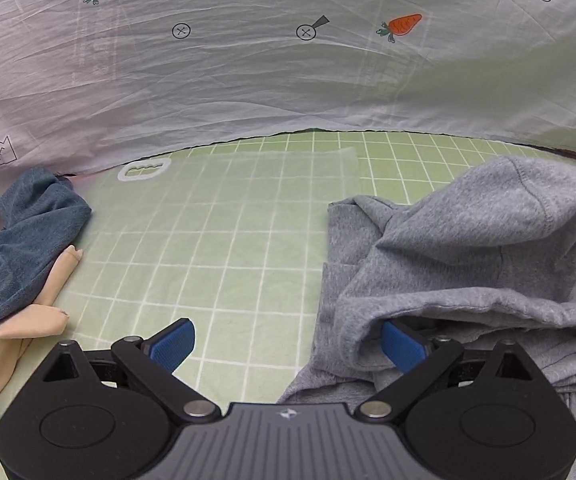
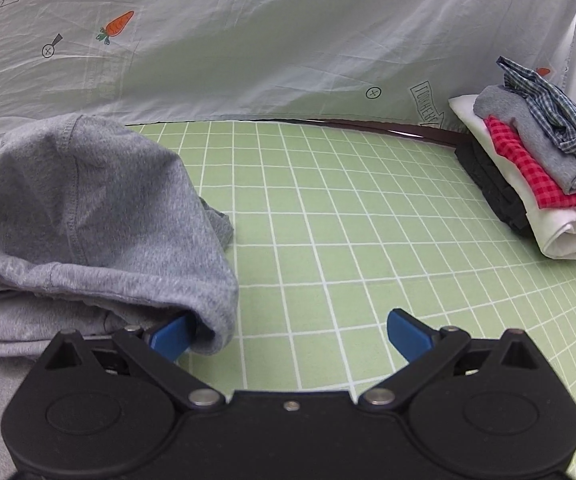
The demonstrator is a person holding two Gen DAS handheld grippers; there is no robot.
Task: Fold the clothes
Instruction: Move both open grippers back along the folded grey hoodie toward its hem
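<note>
Grey garment (image 2: pixel 87 200) draped over left tool (image 1: pixel 288 344)

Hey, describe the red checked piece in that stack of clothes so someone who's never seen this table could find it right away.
Start at the green gridded table cover and follow it to its far right edge, where a stack of folded clothes sits by the wall. The red checked garment lies mid-stack, above the white piece and under the grey one. It is the only bright red thing there.
</note>
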